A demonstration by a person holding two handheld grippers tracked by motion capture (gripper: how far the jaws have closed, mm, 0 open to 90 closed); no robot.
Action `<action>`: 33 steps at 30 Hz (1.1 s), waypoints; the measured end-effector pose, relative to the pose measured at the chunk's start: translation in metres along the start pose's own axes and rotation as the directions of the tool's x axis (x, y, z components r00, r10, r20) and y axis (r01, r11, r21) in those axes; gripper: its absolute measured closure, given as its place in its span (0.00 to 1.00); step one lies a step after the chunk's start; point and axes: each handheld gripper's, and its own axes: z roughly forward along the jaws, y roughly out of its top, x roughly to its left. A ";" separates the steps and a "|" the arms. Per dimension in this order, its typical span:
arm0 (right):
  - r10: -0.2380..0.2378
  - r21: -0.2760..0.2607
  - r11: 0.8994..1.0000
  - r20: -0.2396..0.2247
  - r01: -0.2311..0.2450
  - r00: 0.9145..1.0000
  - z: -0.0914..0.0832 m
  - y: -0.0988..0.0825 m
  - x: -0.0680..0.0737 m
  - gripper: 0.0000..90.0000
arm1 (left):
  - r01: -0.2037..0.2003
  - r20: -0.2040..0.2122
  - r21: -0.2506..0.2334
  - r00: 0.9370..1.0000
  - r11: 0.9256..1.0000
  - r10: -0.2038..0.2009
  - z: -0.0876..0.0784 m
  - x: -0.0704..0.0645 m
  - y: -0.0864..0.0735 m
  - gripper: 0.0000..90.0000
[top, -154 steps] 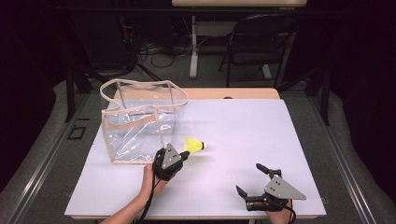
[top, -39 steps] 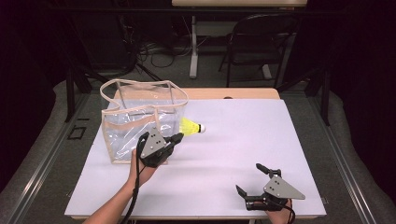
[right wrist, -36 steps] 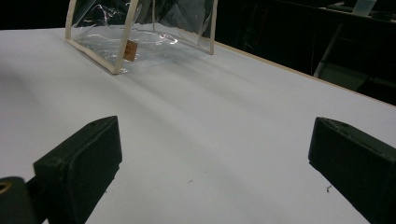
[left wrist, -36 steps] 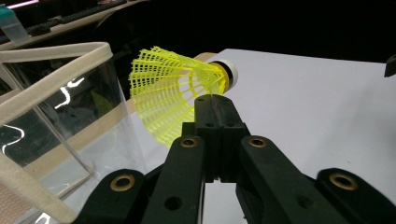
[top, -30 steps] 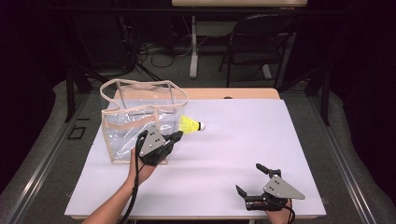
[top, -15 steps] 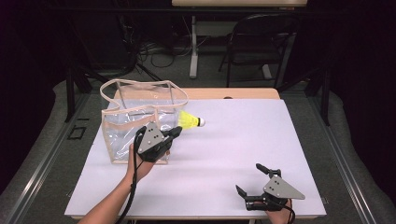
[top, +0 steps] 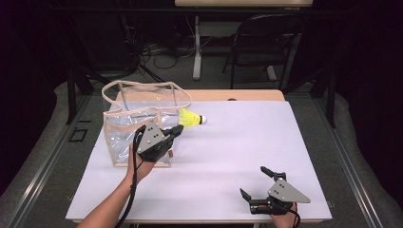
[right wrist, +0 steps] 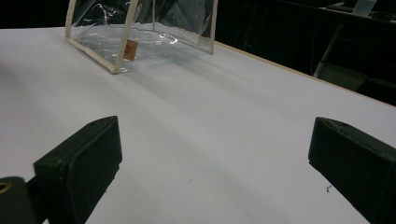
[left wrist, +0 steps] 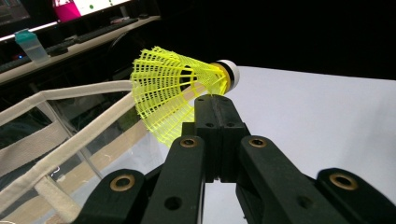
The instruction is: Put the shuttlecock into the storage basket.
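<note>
Your left gripper [top: 177, 130] is up off the table, jaws pinched tight on the yellow shuttlecock [top: 190, 118], and you're carrying it right beside the clear bag [top: 124, 130]. From above, the shuttlecock sits at the bag's right top corner, just outside the cream rim, its white cork tip pointing to the right, away from the bag and out over the white table [top: 228, 147]. Your left hand [top: 140, 164] wraps the gripper body in front of the bag's near wall.

Along the left gripper's own jaws, the two black pads meet flush with no gap, and they bite the shuttlecock [left wrist: 173, 95] at the narrow end of its mesh skirt, just behind the cork. The skirt flares out toward the bag [left wrist: 60, 140], whose cream strap and rim run just beyond it. The shuttlecock lies roughly level, on its side.

Over on the other side, your right gripper [top: 256, 187] rests low at the near right of the table, well apart from the bag and the shuttlecock. Its jaws stand wide apart, nothing between them; in the right gripper view there's bare white table between the two pads, and the bag [right wrist: 140, 32] stands upright farther off, its small orange tag showing at the bottom of one wall.
</note>
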 end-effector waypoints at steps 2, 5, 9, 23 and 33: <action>0.000 0.000 1.000 0.000 0.000 1.000 0.000 0.000 0.000 0.03 | -0.004 -0.004 -0.005 1.000 1.000 0.004 0.000 0.001 0.002 1.00; 0.000 0.000 1.000 0.000 0.000 1.000 0.000 0.000 0.000 0.03 | -0.005 -0.008 -0.014 1.000 1.000 0.005 -0.001 0.004 0.005 1.00; 0.000 0.000 1.000 -0.001 0.000 1.000 0.000 0.000 0.000 0.03 | -0.002 -0.016 -0.024 1.000 1.000 0.001 -0.002 0.008 0.008 1.00; -0.002 0.000 1.000 -0.002 0.002 1.000 0.000 0.000 0.000 0.03 | 0.002 -0.049 -0.052 0.999 0.999 -0.005 -0.006 0.026 0.018 1.00; 0.000 0.000 1.000 -0.001 0.000 1.000 0.000 0.000 0.000 0.03 | 0.005 -0.079 -0.063 0.997 0.998 -0.010 -0.009 0.039 0.024 1.00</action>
